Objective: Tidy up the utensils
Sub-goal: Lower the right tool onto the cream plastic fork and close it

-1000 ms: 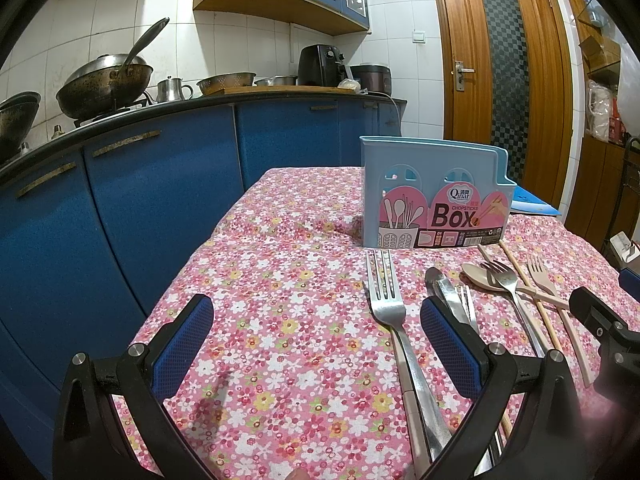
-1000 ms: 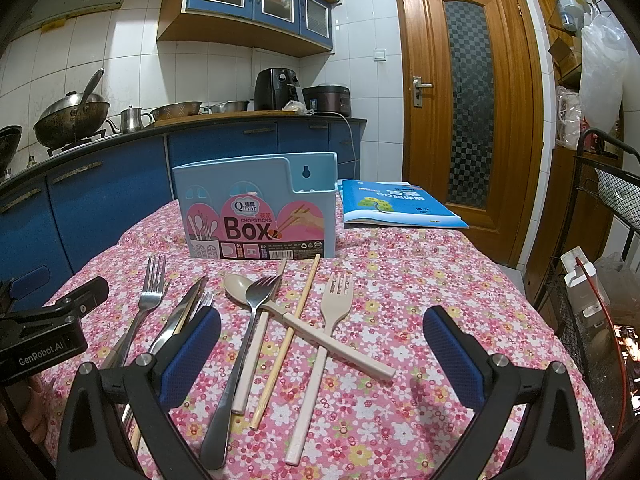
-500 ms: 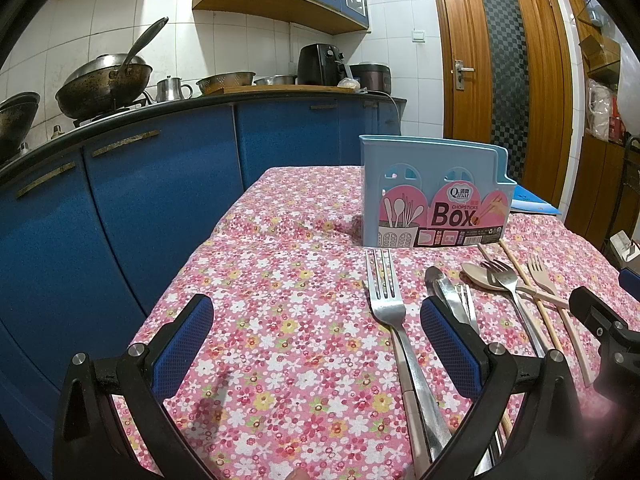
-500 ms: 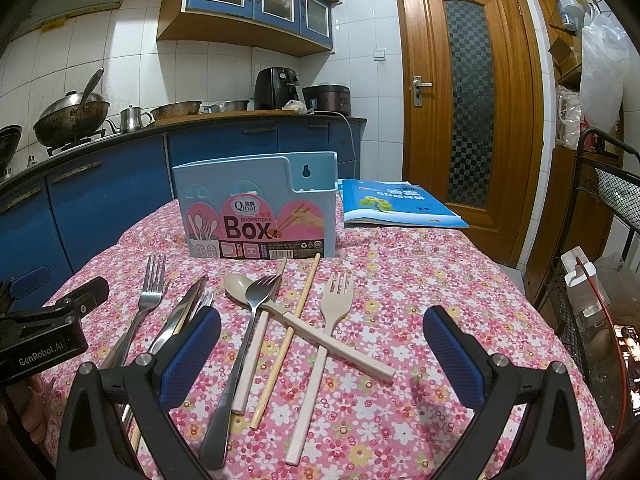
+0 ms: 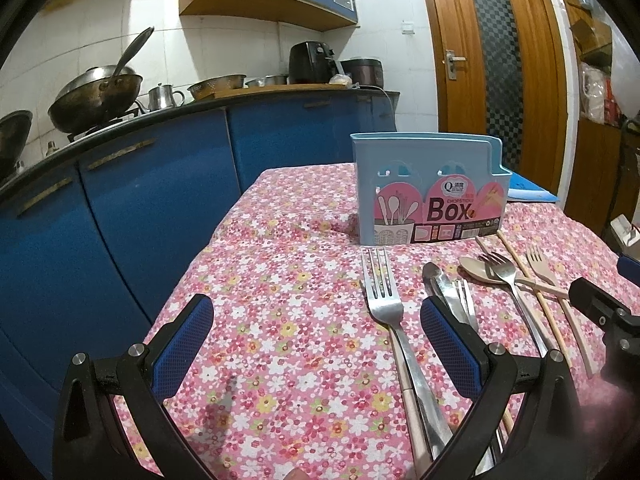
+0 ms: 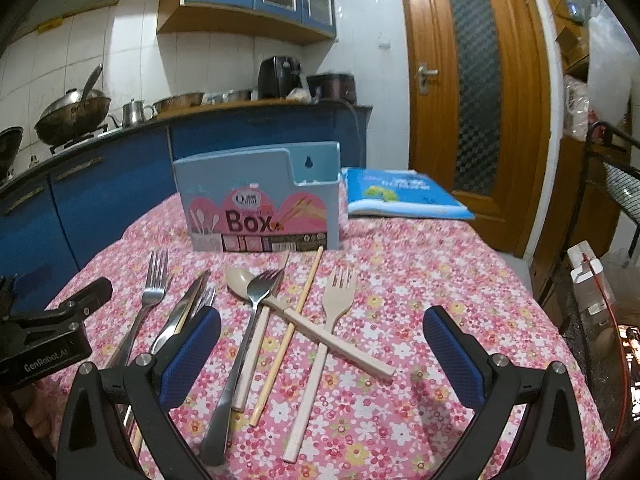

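Observation:
A light blue utensil box (image 5: 430, 190) stands upright on the floral tablecloth; it also shows in the right wrist view (image 6: 260, 204). Several utensils lie in front of it: a steel fork (image 5: 386, 300) (image 6: 150, 292), a steel knife (image 6: 182, 310), a beige spoon (image 6: 296, 316), a second steel fork (image 6: 244, 340), a wooden chopstick (image 6: 288, 332) and a beige fork (image 6: 324, 340). My left gripper (image 5: 316, 348) is open and empty, low over the cloth left of the utensils. My right gripper (image 6: 322, 354) is open and empty above the beige fork and spoon.
A blue book (image 6: 400, 196) lies behind the box at the right. Blue kitchen cabinets (image 5: 120, 216) with a wok (image 5: 96, 96) run along the left. A wooden door (image 6: 476, 92) stands behind. A wire rack (image 6: 616, 184) is at the far right.
The right wrist view has shifted slightly, and the box and book look blurred by motion. The left gripper has not moved. Both grippers stay open.

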`<state>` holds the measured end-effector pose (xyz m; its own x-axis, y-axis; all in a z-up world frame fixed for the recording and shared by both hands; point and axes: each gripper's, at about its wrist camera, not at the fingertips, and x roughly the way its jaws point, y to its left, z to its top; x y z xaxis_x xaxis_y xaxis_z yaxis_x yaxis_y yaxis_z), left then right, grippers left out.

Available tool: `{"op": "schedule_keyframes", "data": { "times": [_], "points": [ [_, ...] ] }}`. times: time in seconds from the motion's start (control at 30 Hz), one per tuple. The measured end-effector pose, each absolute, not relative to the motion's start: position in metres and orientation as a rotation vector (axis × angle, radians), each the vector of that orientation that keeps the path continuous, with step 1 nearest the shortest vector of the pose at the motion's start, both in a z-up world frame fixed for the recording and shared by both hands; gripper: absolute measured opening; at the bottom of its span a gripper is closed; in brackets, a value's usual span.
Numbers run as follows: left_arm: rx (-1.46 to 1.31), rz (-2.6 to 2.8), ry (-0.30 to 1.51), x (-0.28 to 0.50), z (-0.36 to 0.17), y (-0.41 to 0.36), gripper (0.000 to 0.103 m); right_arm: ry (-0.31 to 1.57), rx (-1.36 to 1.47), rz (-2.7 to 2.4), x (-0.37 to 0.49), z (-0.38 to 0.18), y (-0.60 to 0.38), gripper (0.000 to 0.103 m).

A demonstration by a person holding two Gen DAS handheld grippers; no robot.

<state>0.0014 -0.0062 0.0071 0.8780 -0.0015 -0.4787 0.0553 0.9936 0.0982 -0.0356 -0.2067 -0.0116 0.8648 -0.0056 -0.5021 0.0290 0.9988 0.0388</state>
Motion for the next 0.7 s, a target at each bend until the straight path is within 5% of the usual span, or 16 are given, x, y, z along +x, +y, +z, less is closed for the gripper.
{"op": "schedule_keyframes", "data": {
  "times": [0.33, 0.7],
  "points": [
    [0.121, -0.092, 0.630, 0.028, 0.011, -0.001, 0.097, 0.606, -0.011, 0.032, -0.023, 0.001, -0.218, 0.103],
    [0.111, -0.240, 0.849, 0.054, -0.011, -0.025, 0.091, 0.744, -0.123, 0.116, 0.005, -0.004, -0.211, 0.084]
  ]
}}
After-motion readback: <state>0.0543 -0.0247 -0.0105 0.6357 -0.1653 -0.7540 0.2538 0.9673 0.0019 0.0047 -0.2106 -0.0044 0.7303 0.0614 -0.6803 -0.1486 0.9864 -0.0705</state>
